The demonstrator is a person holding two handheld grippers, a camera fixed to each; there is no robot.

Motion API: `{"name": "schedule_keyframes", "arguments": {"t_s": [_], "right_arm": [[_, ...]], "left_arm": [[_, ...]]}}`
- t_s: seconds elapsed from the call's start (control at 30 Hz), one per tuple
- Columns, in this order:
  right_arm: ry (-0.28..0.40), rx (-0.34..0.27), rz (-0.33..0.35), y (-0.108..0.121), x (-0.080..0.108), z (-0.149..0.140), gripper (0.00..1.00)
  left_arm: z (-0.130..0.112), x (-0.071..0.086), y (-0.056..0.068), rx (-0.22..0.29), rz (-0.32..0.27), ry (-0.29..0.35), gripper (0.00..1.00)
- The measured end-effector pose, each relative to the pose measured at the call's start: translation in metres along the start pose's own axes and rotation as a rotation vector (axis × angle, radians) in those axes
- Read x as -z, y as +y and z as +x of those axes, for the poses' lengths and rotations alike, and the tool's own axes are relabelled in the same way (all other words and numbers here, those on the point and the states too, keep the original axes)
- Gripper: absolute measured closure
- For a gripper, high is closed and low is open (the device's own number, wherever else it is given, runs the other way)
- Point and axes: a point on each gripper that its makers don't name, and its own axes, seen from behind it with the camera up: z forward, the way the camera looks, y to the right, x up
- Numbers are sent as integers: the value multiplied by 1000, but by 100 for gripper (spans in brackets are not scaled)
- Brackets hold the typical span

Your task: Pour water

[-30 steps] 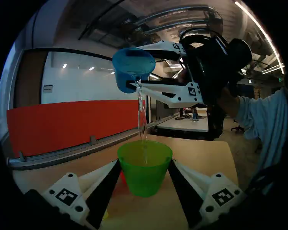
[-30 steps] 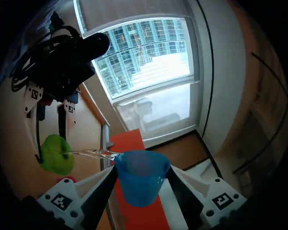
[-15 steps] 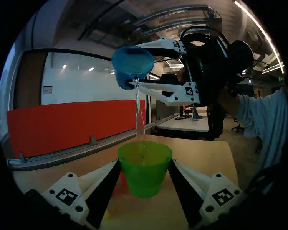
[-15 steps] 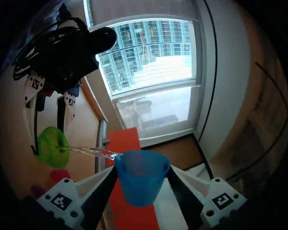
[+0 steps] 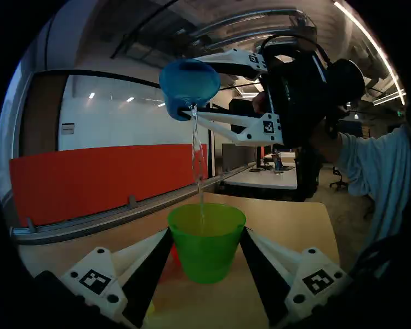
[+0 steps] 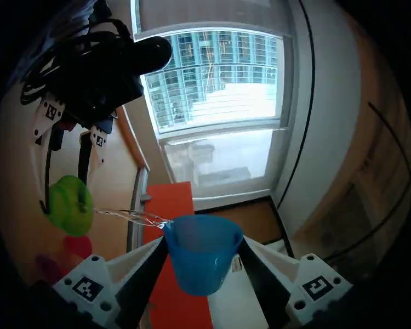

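Well, b/w code tags [image 5: 94, 281] on left claw [image 5: 206, 234].

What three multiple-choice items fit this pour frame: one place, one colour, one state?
1. Where is the tilted blue plastic cup relative to the green plastic cup?
A) inside it
B) above it
C) level beside it
2. What colour is the long wall panel in the background?
A) orange-red
B) yellow
C) purple
3. What is the water stream doing?
A) stopped
B) missing the cup
C) falling into the green cup
Answers: 1 B, it hangs high over the green rim; 2 A, the panel is orange-red; 3 C, the stream reaches the green cup's mouth.
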Motion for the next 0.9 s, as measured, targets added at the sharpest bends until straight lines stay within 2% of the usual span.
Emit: {"name": "schedule_keyframes", "arguments": {"t_s": [0.9], "right_arm": [[-6,150,-12,12,-5,7,10]], "left_arm": [[2,0,1,0,2,5,15]]}}
